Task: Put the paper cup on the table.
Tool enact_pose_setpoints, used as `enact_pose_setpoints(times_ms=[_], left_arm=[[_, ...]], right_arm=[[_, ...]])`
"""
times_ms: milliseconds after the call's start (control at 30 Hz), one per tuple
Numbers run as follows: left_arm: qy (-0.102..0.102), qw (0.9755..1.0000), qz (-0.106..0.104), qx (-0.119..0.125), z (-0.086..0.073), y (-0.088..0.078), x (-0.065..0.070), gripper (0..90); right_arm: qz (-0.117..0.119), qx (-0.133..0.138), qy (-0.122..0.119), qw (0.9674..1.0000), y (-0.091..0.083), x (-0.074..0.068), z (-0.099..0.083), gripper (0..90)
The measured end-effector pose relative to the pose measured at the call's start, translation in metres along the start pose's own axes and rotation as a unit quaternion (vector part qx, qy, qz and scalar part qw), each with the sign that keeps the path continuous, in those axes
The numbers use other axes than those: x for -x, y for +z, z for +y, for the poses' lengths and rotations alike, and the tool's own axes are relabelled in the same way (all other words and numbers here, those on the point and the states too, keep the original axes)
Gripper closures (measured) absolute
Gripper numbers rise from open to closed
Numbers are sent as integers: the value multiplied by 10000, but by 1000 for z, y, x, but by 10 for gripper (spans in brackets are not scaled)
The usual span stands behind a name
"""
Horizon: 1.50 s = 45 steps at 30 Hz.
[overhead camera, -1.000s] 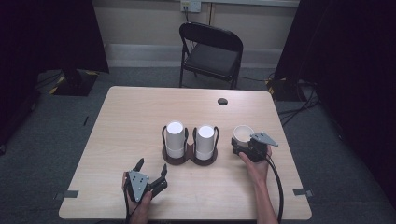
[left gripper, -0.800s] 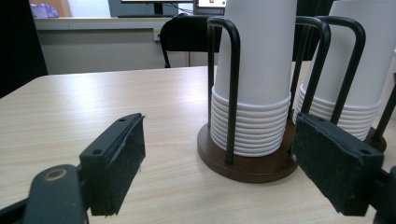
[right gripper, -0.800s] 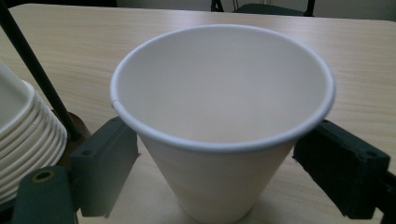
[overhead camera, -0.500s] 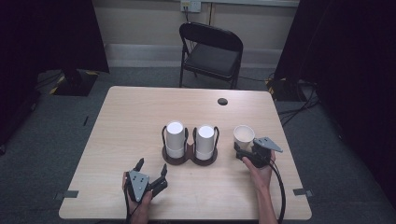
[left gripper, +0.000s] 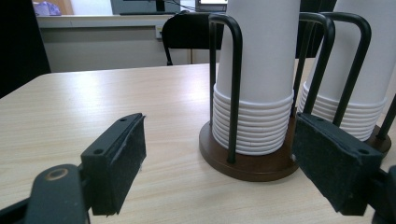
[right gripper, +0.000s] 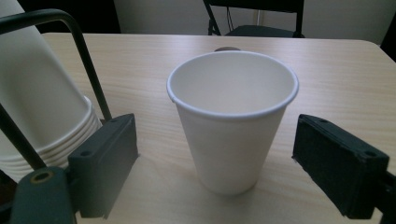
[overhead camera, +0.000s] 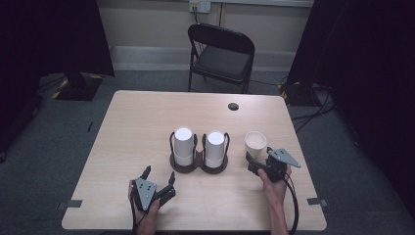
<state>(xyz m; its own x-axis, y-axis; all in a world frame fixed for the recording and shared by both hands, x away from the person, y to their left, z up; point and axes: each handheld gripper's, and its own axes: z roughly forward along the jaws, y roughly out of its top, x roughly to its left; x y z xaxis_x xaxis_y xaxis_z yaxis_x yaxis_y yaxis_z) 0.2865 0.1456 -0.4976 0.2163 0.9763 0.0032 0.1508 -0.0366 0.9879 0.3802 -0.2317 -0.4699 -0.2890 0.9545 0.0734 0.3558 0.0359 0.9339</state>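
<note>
A single paper cup stood upright on the table between the spread jaws of the right gripper, untouched, while the left gripper gaped before the cup holder.

Overhead table view; two close tool-mounted views

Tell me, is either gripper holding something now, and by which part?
Nothing is held. The right gripper stands open around the paper cup without touching it; the left gripper is open too.
</note>
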Motion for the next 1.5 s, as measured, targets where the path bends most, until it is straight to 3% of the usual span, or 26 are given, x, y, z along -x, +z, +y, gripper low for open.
enact_pose_setpoints(times_ms=[167, 333, 567, 867, 1033, 1500], left_arm=[[-15, 9999, 49, -98, 1, 2, 0, 193], [-14, 10000, 51, -38, 0, 1, 1, 192], [-19, 10000, 71, -13, 0, 0, 1, 190], [-14, 9999, 132, 1, 0, 0, 1, 191], [-11, 9999, 161, 8, 0, 0, 1, 191], [-18, 9998, 210, 26, 0, 0, 1, 191]], right_arm=[[-73, 73, 15, 9999, -13, -3, -5, 134], [-125, 117, -18, 9999, -25, -14, -10, 135], [132, 345, -22, 9993, -36, -31, -16, 134], [136, 443, -156, 9988, -45, -55, -23, 135], [-28, 532, -278, 9982, -51, -63, -28, 135], [-322, 645, -226, 9971, -64, -65, -53, 137]])
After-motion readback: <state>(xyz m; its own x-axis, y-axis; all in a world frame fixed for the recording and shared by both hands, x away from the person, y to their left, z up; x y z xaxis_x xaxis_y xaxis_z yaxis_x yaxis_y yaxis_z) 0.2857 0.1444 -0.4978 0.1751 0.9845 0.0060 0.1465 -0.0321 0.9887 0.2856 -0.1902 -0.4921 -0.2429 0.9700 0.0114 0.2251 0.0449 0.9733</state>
